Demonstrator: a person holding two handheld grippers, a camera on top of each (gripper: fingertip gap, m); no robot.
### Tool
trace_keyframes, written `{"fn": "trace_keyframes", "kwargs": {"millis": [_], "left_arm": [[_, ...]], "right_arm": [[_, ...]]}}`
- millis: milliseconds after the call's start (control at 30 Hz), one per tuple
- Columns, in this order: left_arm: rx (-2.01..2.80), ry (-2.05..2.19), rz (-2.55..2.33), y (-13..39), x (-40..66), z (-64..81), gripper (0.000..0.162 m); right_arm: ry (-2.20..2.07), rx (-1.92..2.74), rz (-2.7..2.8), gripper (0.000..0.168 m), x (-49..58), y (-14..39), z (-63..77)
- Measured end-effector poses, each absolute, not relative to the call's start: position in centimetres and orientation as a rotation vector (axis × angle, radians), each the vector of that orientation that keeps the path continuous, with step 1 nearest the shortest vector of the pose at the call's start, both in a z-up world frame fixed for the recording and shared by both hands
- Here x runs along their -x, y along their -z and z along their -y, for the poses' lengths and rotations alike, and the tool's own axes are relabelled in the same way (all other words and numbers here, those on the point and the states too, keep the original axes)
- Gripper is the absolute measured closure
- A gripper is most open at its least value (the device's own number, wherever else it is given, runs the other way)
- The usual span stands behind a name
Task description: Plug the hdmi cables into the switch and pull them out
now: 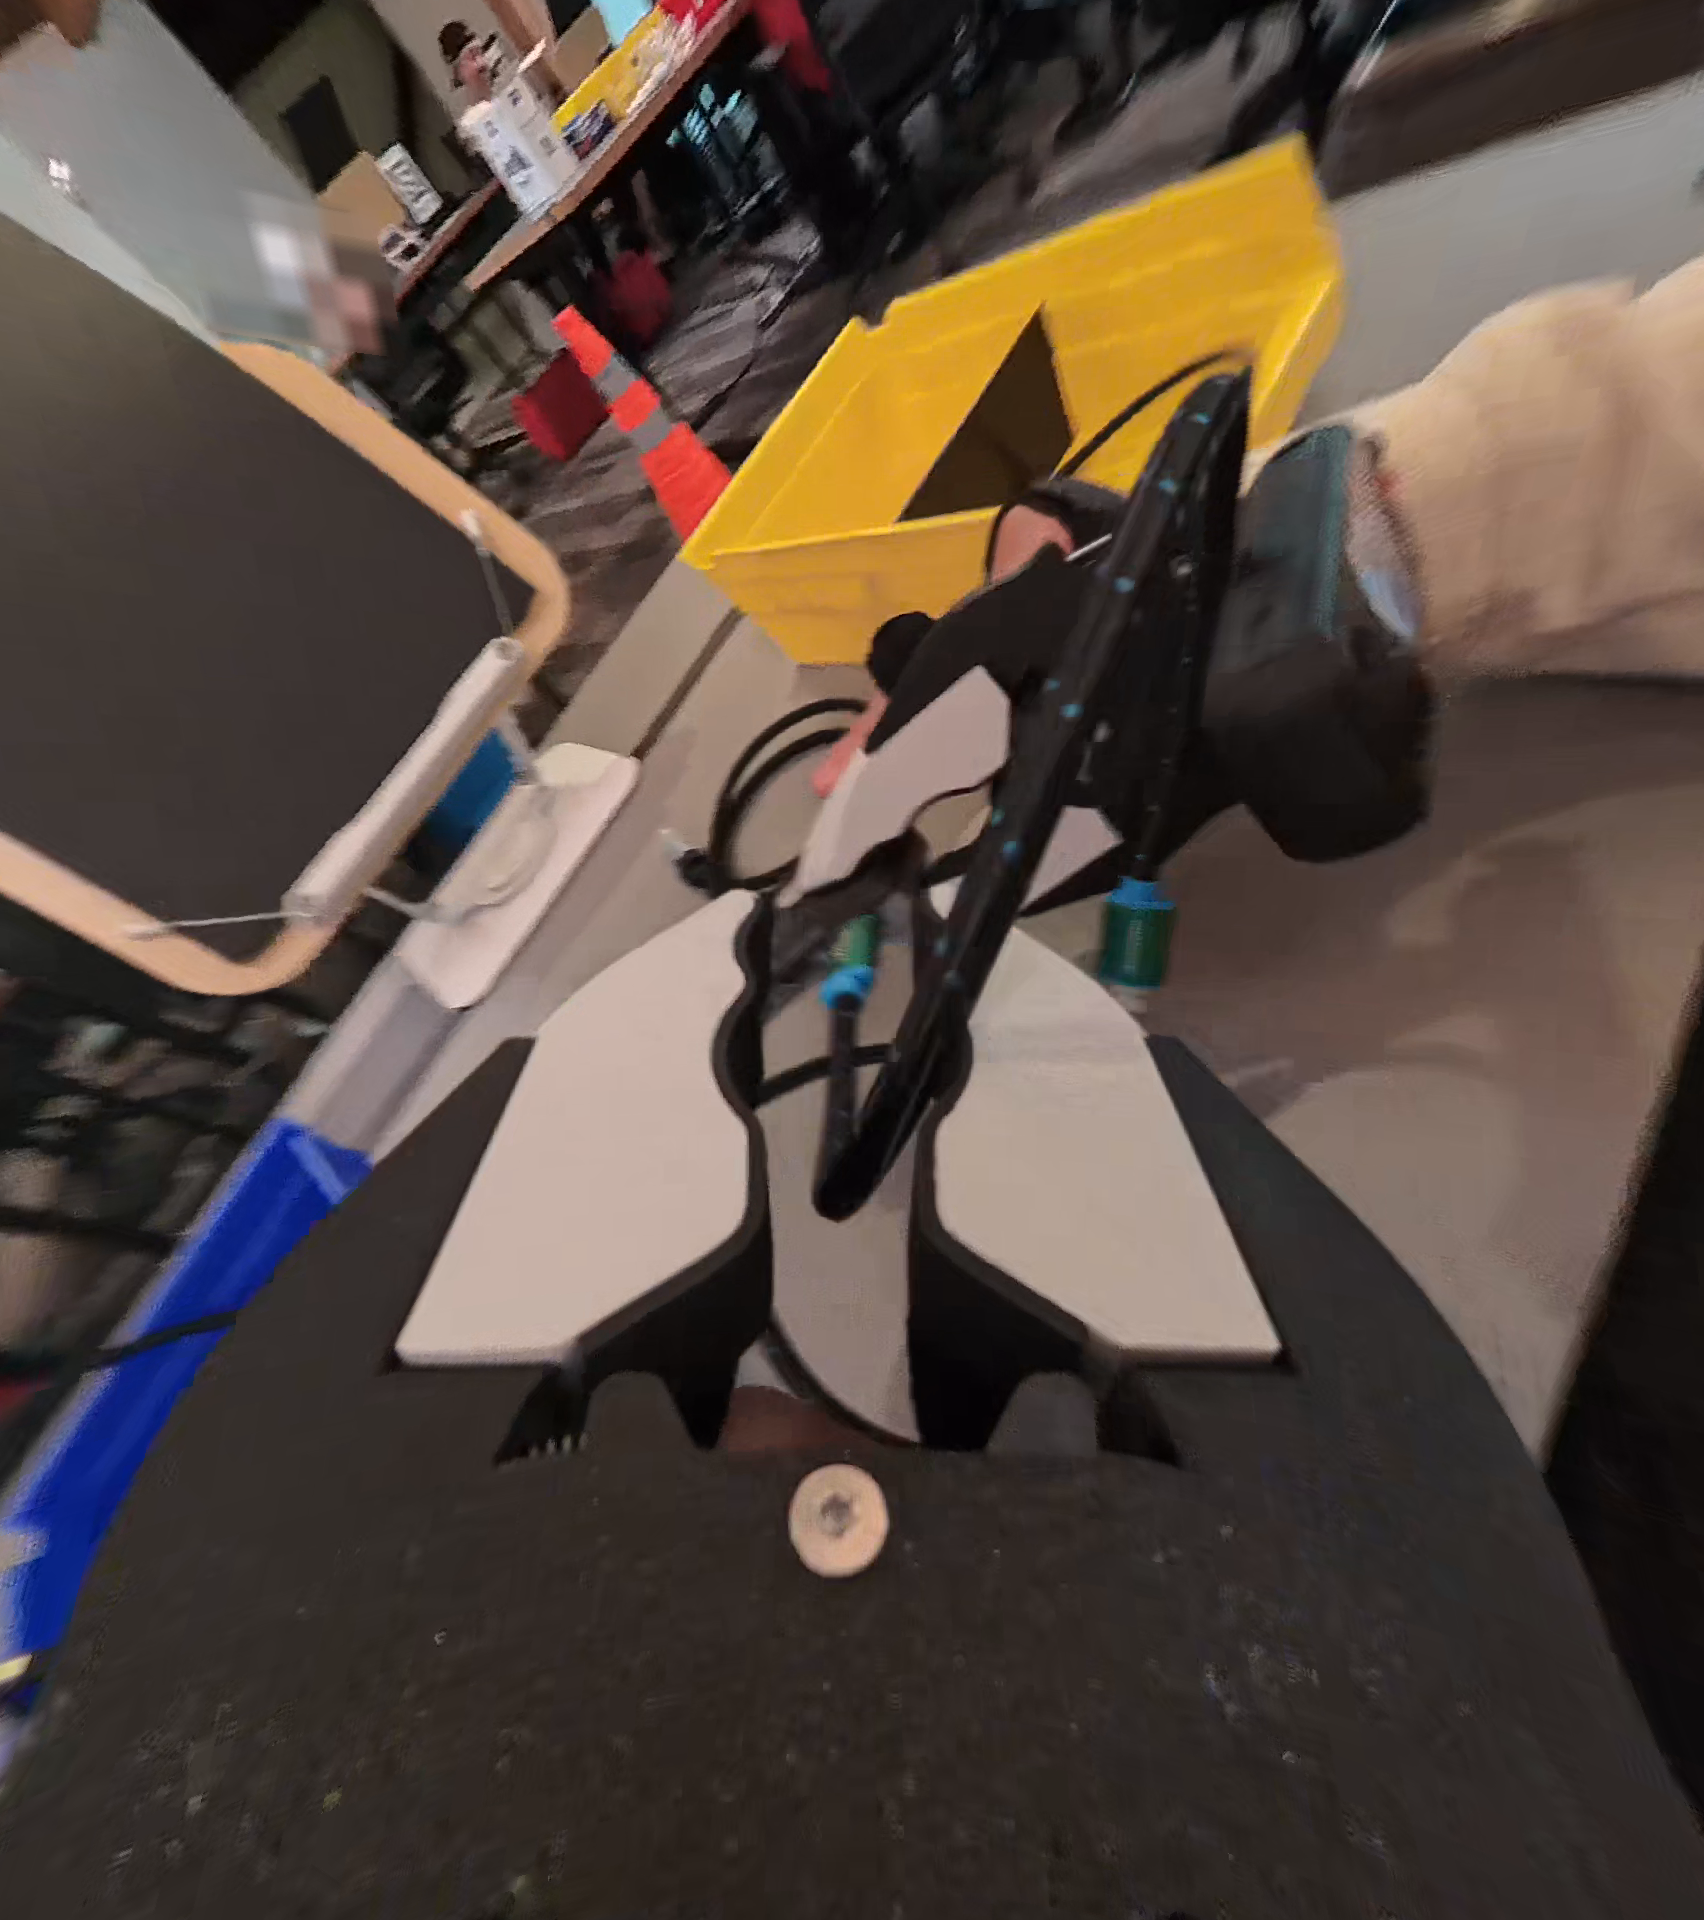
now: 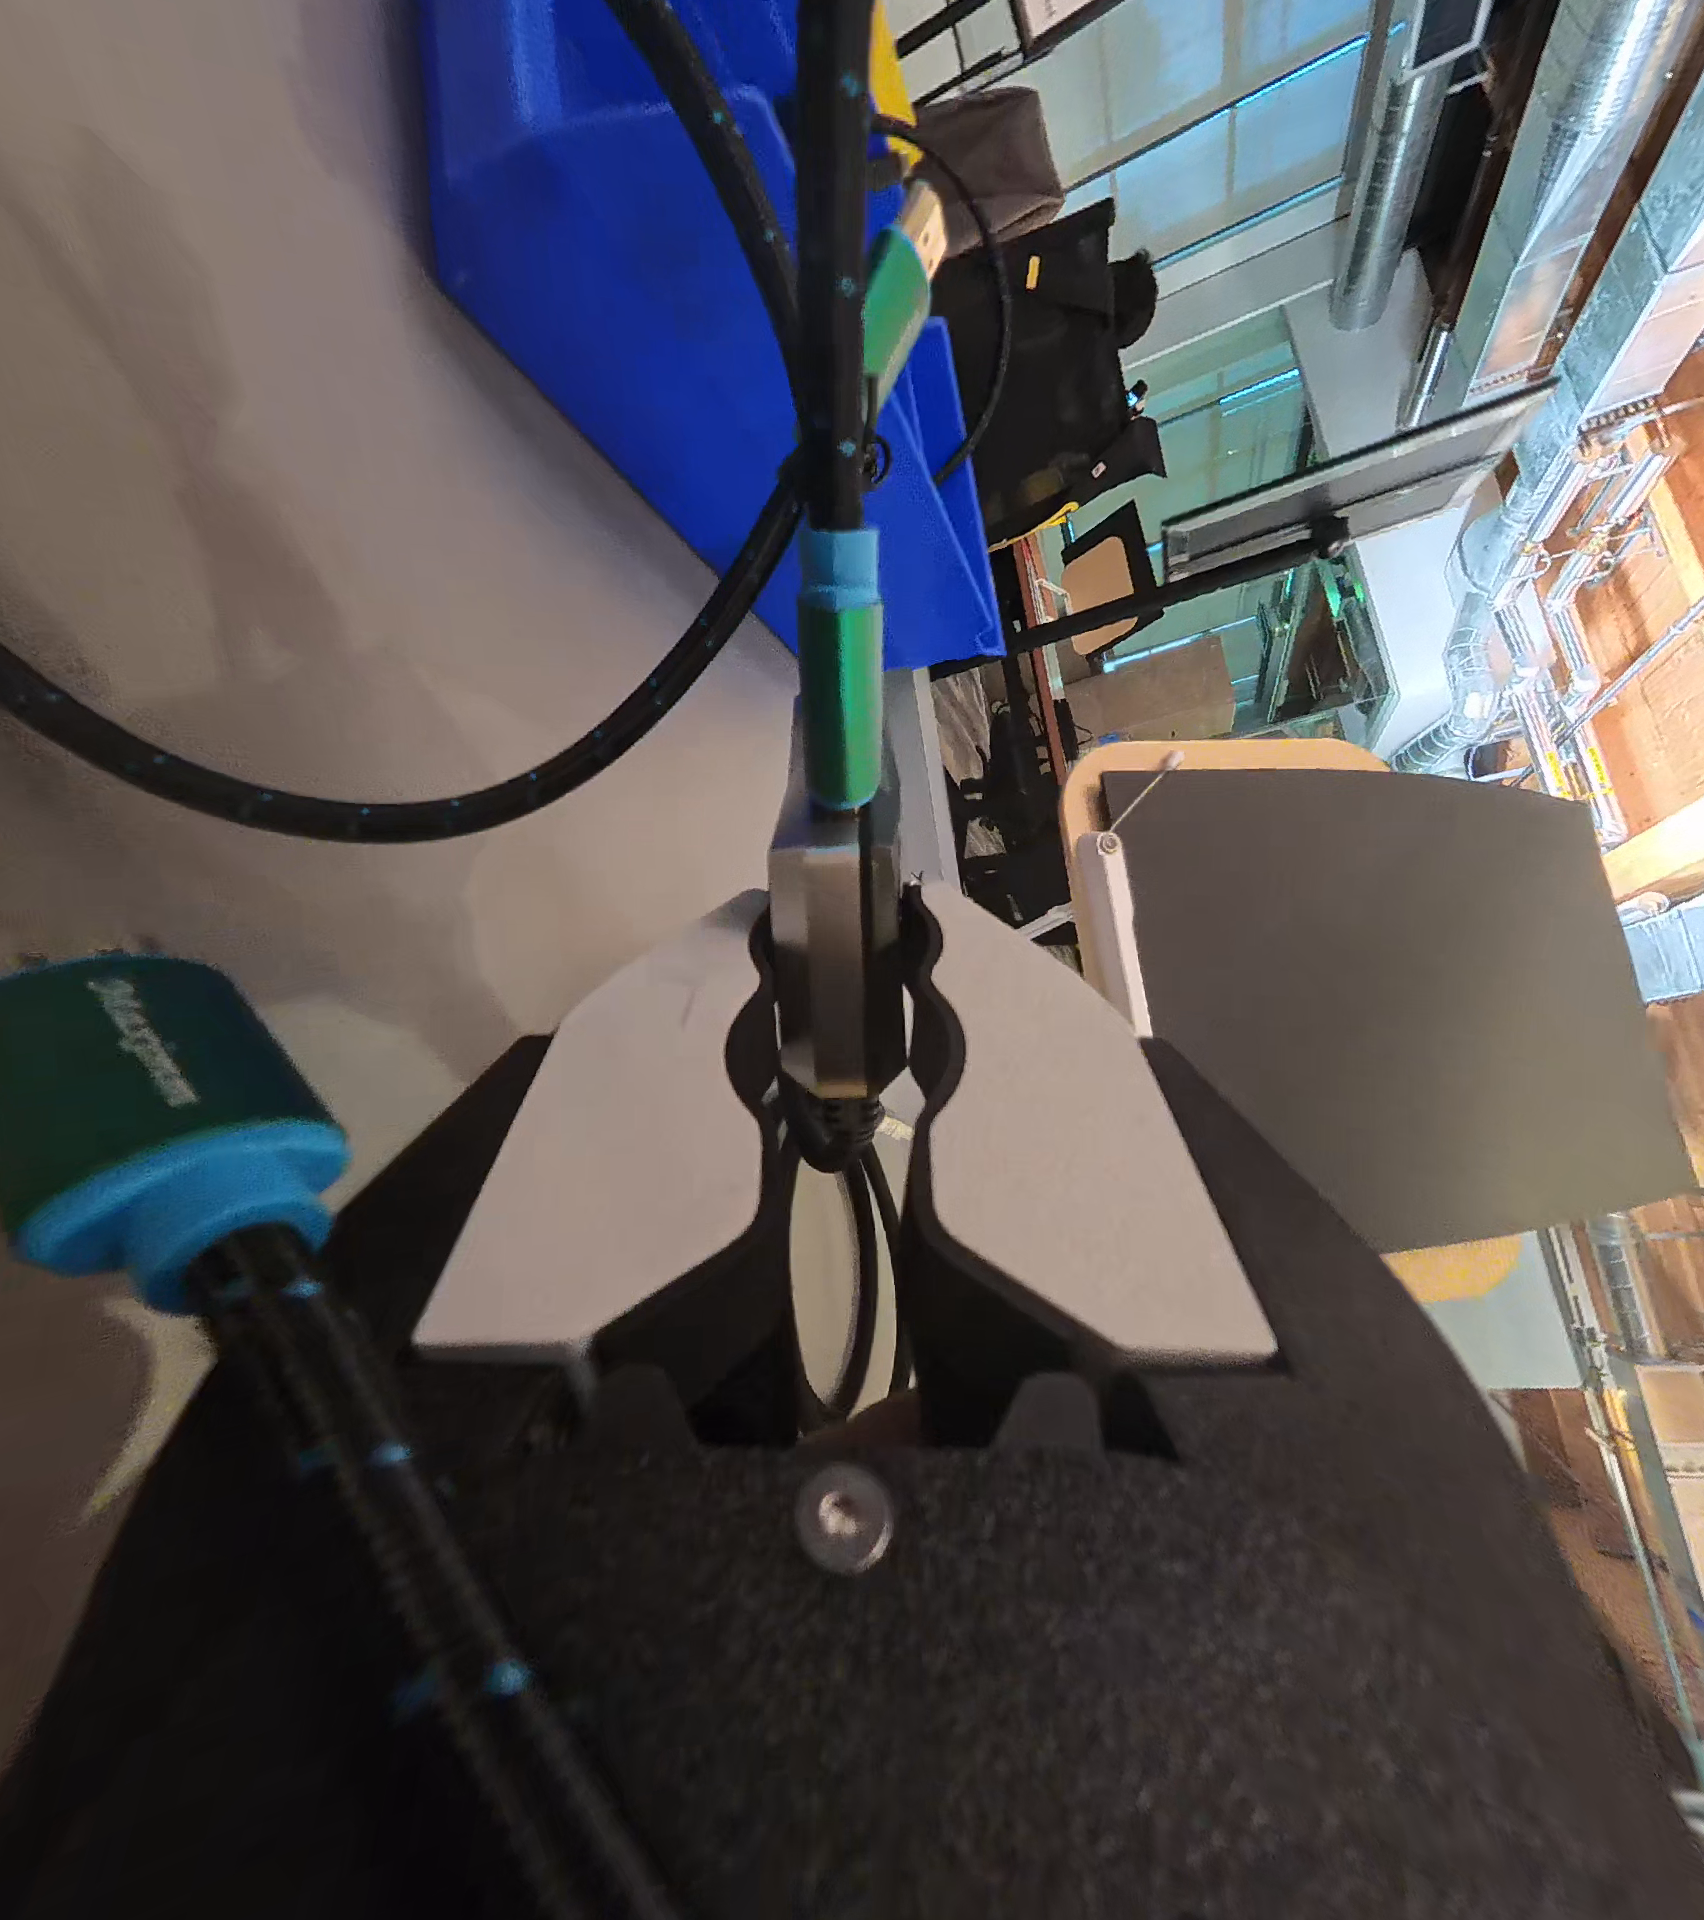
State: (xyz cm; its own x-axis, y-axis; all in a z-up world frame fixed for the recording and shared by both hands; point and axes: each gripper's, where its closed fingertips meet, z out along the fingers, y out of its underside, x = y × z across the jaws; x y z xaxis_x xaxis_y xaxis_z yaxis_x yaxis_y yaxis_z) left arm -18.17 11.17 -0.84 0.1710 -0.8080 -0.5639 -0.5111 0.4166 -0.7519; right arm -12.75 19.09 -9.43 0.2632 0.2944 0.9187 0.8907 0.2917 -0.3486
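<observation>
Two claws in view, each on its own camera. Right claw (image 2: 835,997) is clamped tight on the grey switch (image 2: 832,935), whose long axis runs straight forward along the fingers, ports facing away from the camera. One green HDMI plug (image 2: 837,707) with a blue collar is seated in the switch's far end, in line with it, its braided black cable (image 2: 412,800) looping off left over the counter (image 2: 152,468). A second green plug (image 2: 895,312) hangs free farther out, metal tip pointing up and away. A third green plug (image 2: 115,1101) lies close at lower left, cable trailing toward the camera. Switch's thin pigtail lead (image 2: 843,1247) runs back between the fingers. Blue bin (image 2: 619,260) sits just behind the cables near the counter edge; dark panel (image 2: 1367,997) stands right. Left claw (image 1: 837,1122) is part open, fingers apart, with a black braided cable loop (image 1: 889,1091) hanging in the gap; cannot tell if they touch it, blurred. Right hand (image 1: 1315,665) in a cream sleeve holds the other tool ahead, tilted. Yellow bin (image 1: 931,540) stands behind it, orange cone (image 1: 661,436) beyond on the floor. Open counter lies to the right.
</observation>
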Motion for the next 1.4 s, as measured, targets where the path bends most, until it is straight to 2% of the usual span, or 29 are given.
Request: {"fn": "trace_keyframes", "kwargs": {"millis": [100,167,400,467,567,767,933,1067,1167,1233,1300,1400], "left_arm": [[1.143,0.072,-1.551,0.4,17.1,-11.2,0.162],[1.153,0.012,-1.459,-1.1,16.8,-11.7,0.162],[1.409,1.019,-1.009,-6.2,18.8,-12.7,0.162],[1.247,1.205,-1.009,-7.0,19.4,-11.2,0.162],[0.974,1.24,-1.209,-5.4,20.5,-7.5,0.162],[0.813,0.872,-1.592,1.7,20.2,-4.4,0.16],[0.767,0.381,-1.802,6.2,19.8,-5.6,0.159],[0.643,-0.031,-1.882,8.1,19.9,-6.6,0.16],[0.682,-0.252,-1.785,7.4,20.4,-8.1,0.16],[0.905,-0.15,-1.77,7.8,21.5,-8.5,0.14],[1.131,0.16,-1.703,7.2,22.2,-7.8,0.122],[1.367,0.639,-1.503,4.5,23.1,-6.9,0.114]], "right_arm": [[0.62,1.258,1.295,0.148,13.1,9.7,-19.1],[0.652,1.265,1.314,0.148,12.9,10.0,-19.1],[0.595,1.306,1.213,0.147,11.4,9.7,-19.5],[0.585,1.303,1.194,0.147,11.3,9.1,-19.5],[0.595,1.294,1.175,0.147,10.8,8.2,-19.8],[0.567,1.366,1.192,0.147,10.0,9.0,-20.3],[0.581,1.404,1.162,0.146,8.8,9.4,-20.7],[0.586,1.429,1.149,0.145,8.6,9.5,-20.8],[0.589,1.436,1.136,0.145,8.4,9.5,-20.9],[0.595,1.445,1.141,0.146,8.3,9.8,-20.8],[0.585,1.451,1.136,0.146,8.4,10.0,-20.9],[0.584,1.449,1.141,0.146,8.6,10.2,-20.9]]}}
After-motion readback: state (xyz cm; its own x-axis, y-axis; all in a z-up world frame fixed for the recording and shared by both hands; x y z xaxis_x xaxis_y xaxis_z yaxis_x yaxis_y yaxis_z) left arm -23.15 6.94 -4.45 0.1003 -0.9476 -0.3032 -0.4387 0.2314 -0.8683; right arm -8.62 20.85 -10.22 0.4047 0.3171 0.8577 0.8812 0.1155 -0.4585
